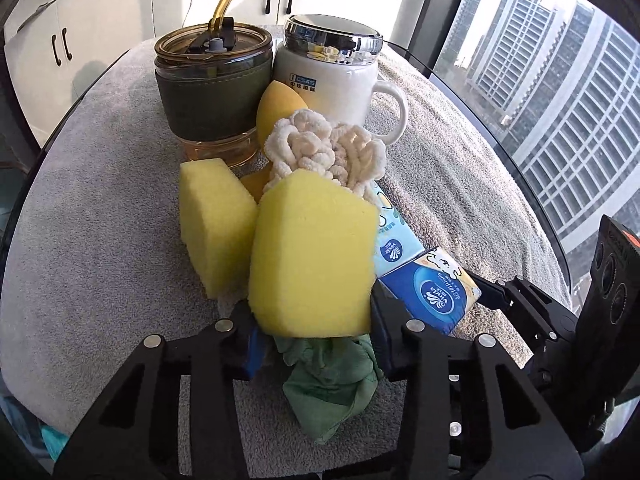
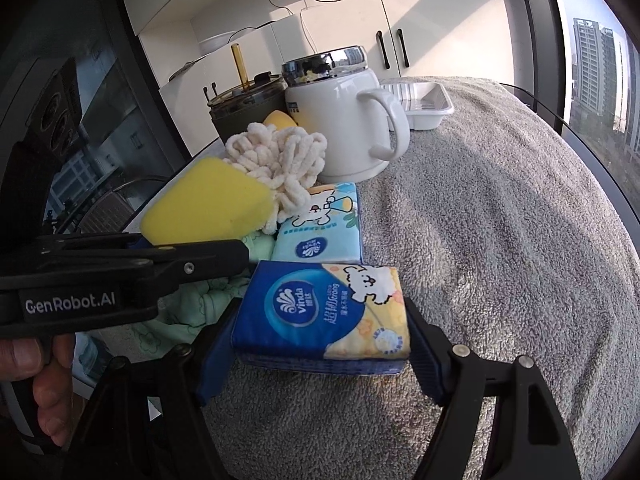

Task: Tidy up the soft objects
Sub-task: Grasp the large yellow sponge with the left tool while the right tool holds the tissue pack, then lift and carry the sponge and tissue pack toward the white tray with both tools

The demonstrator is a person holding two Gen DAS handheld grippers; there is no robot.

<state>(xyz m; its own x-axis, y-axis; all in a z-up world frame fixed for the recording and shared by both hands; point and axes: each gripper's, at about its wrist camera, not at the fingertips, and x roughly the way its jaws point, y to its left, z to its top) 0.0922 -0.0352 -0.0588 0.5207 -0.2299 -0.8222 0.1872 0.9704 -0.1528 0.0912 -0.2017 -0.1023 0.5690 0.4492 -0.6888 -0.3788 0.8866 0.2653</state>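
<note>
Grey towel point(image 1: 100, 208) covers the whole tabletop, looped pile, sunlit on the window side.

White mug point(image 2: 344, 124) with chrome lid, handle toward the window, stands at the back; small dark logo on its side, letters too small to read surely. Beside it a green-sleeved tumbler point(image 1: 214, 80) with amber straw.

White plastic tray point(image 2: 424, 104) lies behind the mug in the right wrist view.

Soft things are heaped in front of the two cups. Two yellow sponge blocks: front sponge point(image 1: 312, 252) thick, coarse-pored, corners cut off; back sponge point(image 1: 214, 220) just beside it on the left. Cream yarn bundle point(image 1: 324, 148), chunky loops, rests behind the sponges against the mug. Orange egg-shaped sponge point(image 1: 276, 110) is wedged between tumbler and mug. Green cloth point(image 1: 332, 384) is crumpled under the front sponge.

Light blue tissue pack point(image 2: 320, 224), cartoon animal print, "Vinda" on a round badge. Dark blue tissue pack point(image 2: 320, 312), "Vinda" plus Chinese characters, white puppy drawing, lies just in front of it.

Left gripper point(image 1: 314, 330): fingers pinch the front sponge at its lower edge, above the green cloth. Its side reads "GenRobot.AI".

Right gripper point(image 2: 320, 356): blue pads pressed on both ends of the dark blue tissue pack.
</note>
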